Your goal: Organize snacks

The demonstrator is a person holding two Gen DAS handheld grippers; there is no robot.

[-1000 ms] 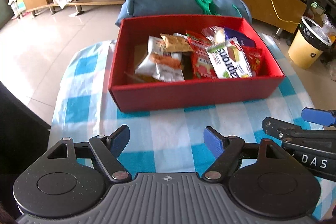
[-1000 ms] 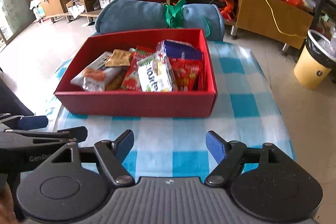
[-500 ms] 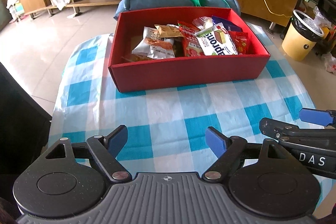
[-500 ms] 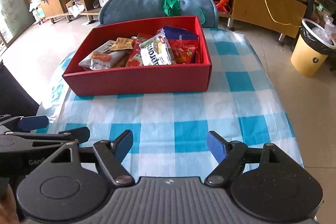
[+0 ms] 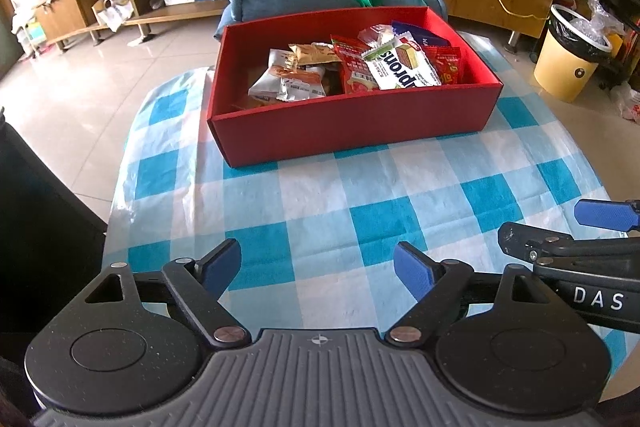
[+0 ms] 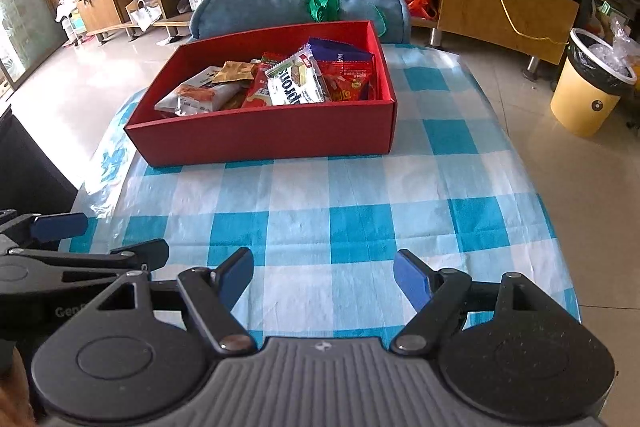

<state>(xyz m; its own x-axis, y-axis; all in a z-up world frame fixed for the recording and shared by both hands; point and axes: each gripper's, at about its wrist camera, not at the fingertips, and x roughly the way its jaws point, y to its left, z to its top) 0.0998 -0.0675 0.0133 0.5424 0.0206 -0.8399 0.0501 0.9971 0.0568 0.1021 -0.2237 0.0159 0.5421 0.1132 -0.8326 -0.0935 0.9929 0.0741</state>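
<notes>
L tongs (image 5: 318,267): jaws opening, nothing btwn, near side of red box (image 5: 352,123), well apart. Box on checked tabletop (image 5: 360,195), snack packs (image 5: 400,65) inside. R tongs (image 6: 324,273): wide, empty, also near side.
</notes>
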